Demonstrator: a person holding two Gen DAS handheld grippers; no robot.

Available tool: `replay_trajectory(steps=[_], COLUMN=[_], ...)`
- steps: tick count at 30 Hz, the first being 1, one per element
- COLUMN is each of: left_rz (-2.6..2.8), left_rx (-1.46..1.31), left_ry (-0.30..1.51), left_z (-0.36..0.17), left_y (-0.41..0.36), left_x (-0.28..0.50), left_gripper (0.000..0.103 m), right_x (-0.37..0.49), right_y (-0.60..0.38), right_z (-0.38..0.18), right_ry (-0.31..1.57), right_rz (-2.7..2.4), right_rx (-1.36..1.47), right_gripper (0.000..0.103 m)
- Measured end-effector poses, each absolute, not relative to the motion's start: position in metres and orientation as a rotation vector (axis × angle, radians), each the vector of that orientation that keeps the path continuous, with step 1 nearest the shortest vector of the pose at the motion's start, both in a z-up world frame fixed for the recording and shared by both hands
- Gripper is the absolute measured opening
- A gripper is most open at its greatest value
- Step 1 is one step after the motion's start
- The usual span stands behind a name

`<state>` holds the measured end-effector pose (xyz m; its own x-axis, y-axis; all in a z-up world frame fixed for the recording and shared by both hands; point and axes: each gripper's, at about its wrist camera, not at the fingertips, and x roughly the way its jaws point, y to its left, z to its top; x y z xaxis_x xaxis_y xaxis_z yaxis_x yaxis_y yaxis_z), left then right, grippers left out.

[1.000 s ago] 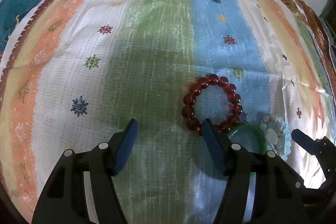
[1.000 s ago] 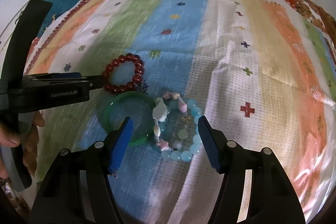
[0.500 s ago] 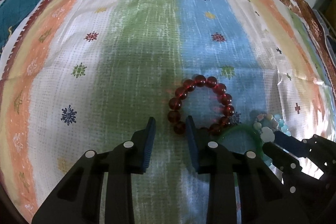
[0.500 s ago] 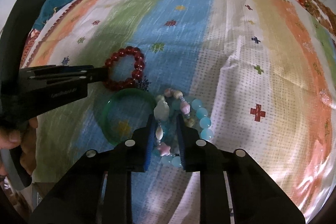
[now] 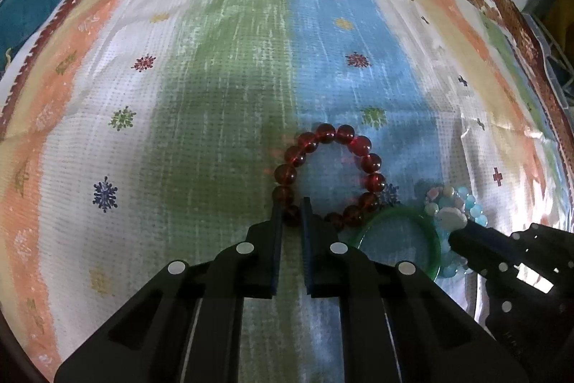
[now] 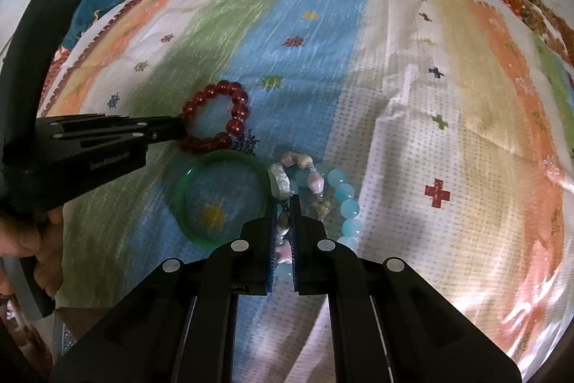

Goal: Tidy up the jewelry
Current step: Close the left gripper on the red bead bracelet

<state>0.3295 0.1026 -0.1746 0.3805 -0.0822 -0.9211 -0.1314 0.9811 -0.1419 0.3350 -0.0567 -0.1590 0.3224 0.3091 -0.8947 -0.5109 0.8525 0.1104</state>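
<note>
My left camera looks down steeply, close over striped cloth (image 5: 222, 103). My right camera does same from right side. Both see red bead bracelet (image 5: 328, 173), green bangle (image 6: 219, 200), pastel bead bracelet (image 6: 323, 192), each other's gripper.

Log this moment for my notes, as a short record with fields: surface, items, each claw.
surface: striped cloth
items: red bracelet, green bangle, pastel bracelet, all close together
left claw: jaws closing, a red bead between them
right claw: shut on pastel bracelet, at its charm strand
bangle: free, touching the red bracelet
</note>
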Motion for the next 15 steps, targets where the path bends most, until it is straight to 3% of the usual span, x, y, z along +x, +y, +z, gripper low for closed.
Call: replay_trajectory(steps=[2,15], left_rz=[0.03,0.059], left_rx=[-0.22,-0.294], left_ry=[1.181,1.19], left_z=[-0.174,-0.17], left_y=[0.105,0.116], left_x=[0.329,0.33], left_gripper=[0.0,0.001], right_x=[0.335,0.334], right_y=[-0.058,-0.061], right_z=[-0.158,-0.156], right_ry=[1.117,1.114], right_rz=[0.543,0.54], right_rx=[-0.205,-0.194], right_gripper=[0.008,0.008])
